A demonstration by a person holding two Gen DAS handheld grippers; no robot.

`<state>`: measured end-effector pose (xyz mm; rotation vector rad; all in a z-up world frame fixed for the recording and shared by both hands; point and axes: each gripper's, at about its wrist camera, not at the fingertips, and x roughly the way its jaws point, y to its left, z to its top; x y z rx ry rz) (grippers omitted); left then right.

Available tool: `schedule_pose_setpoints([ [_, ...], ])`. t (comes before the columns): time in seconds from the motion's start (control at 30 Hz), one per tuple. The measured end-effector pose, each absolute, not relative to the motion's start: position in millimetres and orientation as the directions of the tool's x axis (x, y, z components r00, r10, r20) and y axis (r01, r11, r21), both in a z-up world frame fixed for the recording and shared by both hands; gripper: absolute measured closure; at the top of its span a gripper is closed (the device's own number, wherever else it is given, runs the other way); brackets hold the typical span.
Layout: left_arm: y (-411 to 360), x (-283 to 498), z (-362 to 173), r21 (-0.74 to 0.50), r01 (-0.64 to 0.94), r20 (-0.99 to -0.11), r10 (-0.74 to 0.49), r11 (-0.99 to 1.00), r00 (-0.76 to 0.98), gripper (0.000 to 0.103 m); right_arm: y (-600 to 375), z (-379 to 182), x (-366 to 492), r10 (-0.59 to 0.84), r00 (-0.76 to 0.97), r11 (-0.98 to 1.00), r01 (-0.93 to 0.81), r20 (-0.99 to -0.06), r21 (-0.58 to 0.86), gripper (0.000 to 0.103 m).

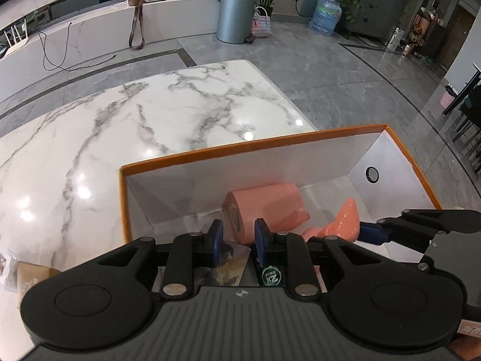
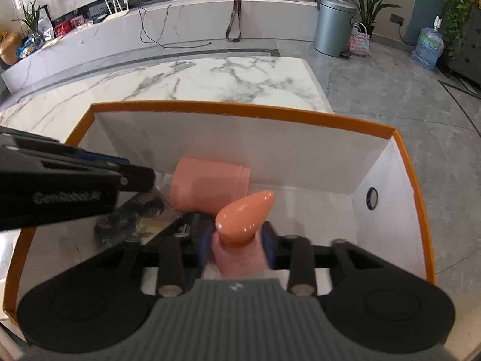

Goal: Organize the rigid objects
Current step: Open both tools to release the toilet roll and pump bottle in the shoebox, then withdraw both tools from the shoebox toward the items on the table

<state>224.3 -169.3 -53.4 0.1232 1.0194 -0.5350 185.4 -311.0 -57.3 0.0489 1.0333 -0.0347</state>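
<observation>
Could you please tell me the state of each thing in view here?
Orange-rimmed box: open, no lid on.
Pink cylinder: lying on its side inside the box.
Peach cone: tilted, tip up, between the right gripper's pads.
Left gripper: shut, nothing between its pads.
Right gripper: pads flank the cone; grip unclear.

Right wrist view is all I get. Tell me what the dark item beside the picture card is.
Observer: The dark item carries a round green label. It shows close below the left gripper, next to the picture card.
Operator: Report what sits outside the box on that side.
Observer: A brown carton rests on the table, left of the box and apart from it.
</observation>
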Motion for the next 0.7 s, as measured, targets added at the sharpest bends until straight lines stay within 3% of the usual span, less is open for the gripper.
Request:
schedule_pose_setpoints([
  [0.3, -149, 206, -27, -0.145, 0.457, -0.814, -0.369, 0.878, 0.449, 0.078, -305, -35, 164, -0.050, 0.541, 0.997, 0.074, -0.839, -0.012, 0.052],
  [0.7, -101, 174, 9, -0.119, 0.429, -0.788, -0.348, 0.895, 0.508, 0.078, -250, 23, 140, 0.076, 0.671, 0.997, -0.068, -0.738, 0.042, 0.053],
])
